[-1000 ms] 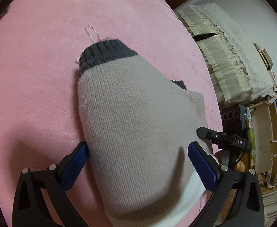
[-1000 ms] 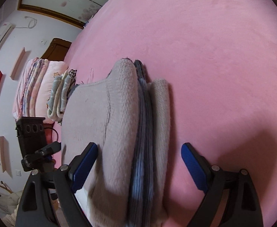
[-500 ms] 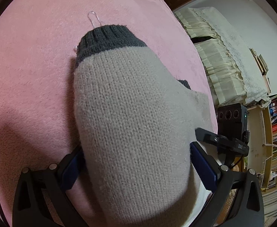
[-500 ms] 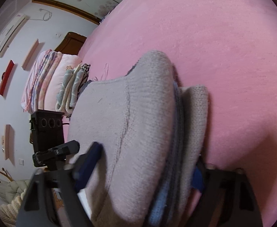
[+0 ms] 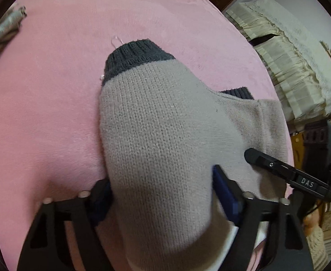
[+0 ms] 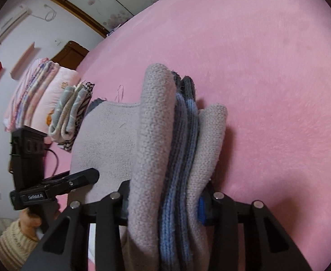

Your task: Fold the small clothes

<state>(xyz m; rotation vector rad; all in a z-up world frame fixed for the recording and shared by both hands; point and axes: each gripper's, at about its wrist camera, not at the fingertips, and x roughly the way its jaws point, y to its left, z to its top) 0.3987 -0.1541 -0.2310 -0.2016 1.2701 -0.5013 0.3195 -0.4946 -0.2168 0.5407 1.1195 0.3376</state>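
My left gripper (image 5: 163, 194) is closing on a grey knit sweater (image 5: 165, 135), its blue pads already pressing both sides of a sleeve whose dark cuff (image 5: 136, 56) points to twelve o'clock over the pink blanket (image 5: 41, 101). My right gripper (image 6: 165, 205) is closing too, pinching the sweater's bunched folds, blue stripes (image 6: 183, 146) between them.

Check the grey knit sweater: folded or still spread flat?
Partly folded. The grey knit sweater shows stacked layers bunched between the right gripper, whose jaws are closing; its body still lies flat on the pink blanket.
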